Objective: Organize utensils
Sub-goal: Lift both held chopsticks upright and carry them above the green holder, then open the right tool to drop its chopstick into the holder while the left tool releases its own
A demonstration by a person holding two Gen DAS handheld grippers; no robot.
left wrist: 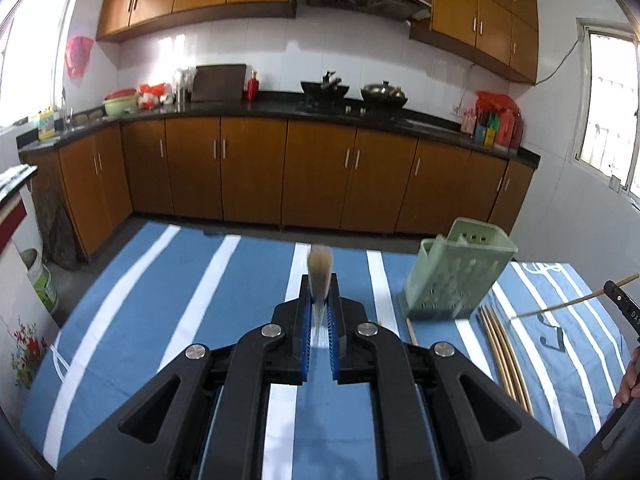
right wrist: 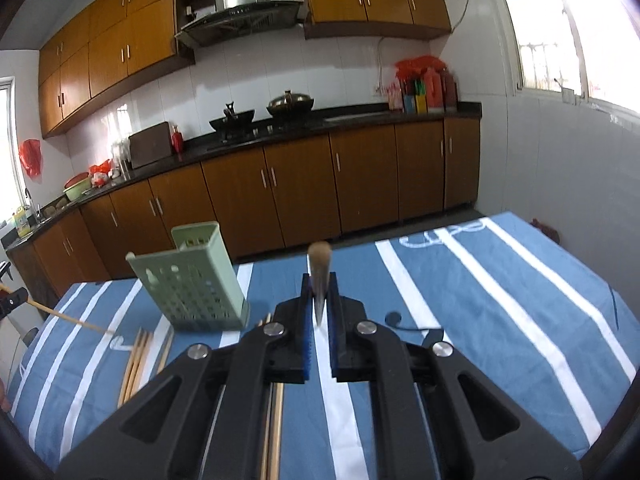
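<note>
Left gripper (left wrist: 319, 304) is clamped on one chopstick (left wrist: 319, 268), blue pads pinching it end-on so it sticks straight out ahead of the tips, blurred. Right gripper (right wrist: 319, 300) is likewise closed on its own chopstick (right wrist: 319, 264), same end-on hold. Each stick is held near one end, probably so the free end can be dropped tip-first into the holder.

Green perforated holder (left wrist: 460, 276) stands on the striped blue tablecloth (left wrist: 180, 300), ahead and to the right of the left gripper; in the right wrist view the same holder (right wrist: 192, 280) sits ahead and to the left, so it lies between the two grippers, reachable by either. It looks tilted, though that may be lens distortion.

Loose chopsticks (left wrist: 500, 344) lie flat on the cloth just right of the left gripper, near the holder's base; from the right wrist they (right wrist: 138, 356) lie down-left of the right gripper. They're bunched beside the holder, still waiting to go in.

Both grippers are off the cloth, each stick not yet over the holder's mouth.
</note>
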